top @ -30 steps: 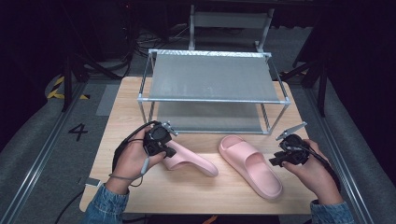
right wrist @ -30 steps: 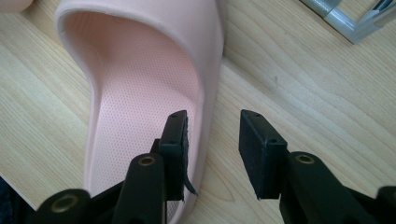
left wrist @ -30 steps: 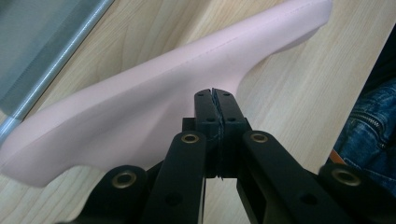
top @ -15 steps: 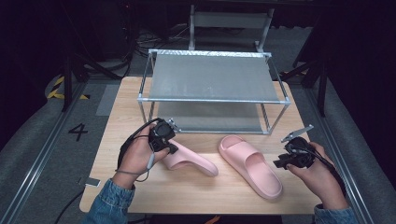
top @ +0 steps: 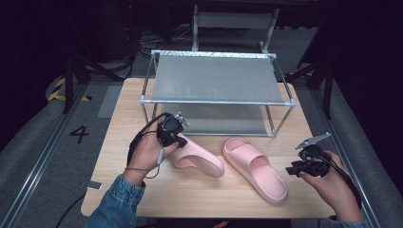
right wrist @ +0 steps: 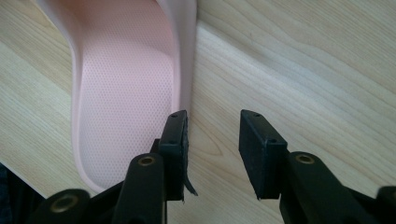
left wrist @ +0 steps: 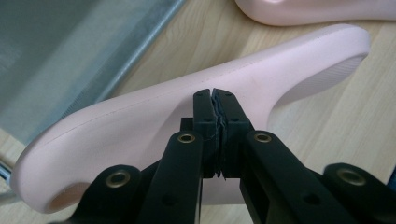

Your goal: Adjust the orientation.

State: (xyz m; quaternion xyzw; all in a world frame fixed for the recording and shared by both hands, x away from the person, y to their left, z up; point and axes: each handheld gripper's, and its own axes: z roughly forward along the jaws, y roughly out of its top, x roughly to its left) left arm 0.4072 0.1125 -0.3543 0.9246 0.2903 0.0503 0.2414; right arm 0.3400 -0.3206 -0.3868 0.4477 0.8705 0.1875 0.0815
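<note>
A light wooden table (top: 119, 114) fills the middle of the high view, with a two-tier metal rack (top: 216, 78) standing at its far side, in the upper centre of the frame.

Two pink slippers lie on the table in front of the rack. The left slipper (top: 197, 159) lies just left of centre, tipped on its side. The right slipper (top: 256, 168) lies just right of centre, sole down, with its open footbed facing up. The two are close together but apart.

The left gripper (top: 178, 140) comes in from the lower left, held by a hand with a blue denim sleeve, and sits at the upper end of the left slipper. In the left gripper view, its two black jaws are clenched together, pads meeting, right against the smooth pink strap of the left slipper (left wrist: 196, 93). Whether any of the strap is pinched between them cannot be told.

The right gripper (top: 297, 167) is at the lower right of the high view, just beside the right slipper's heel end. In the right gripper view, its jaws stand apart with bare wood between them, and the slipper's rim (right wrist: 187, 56) runs just beside one jaw.
</note>
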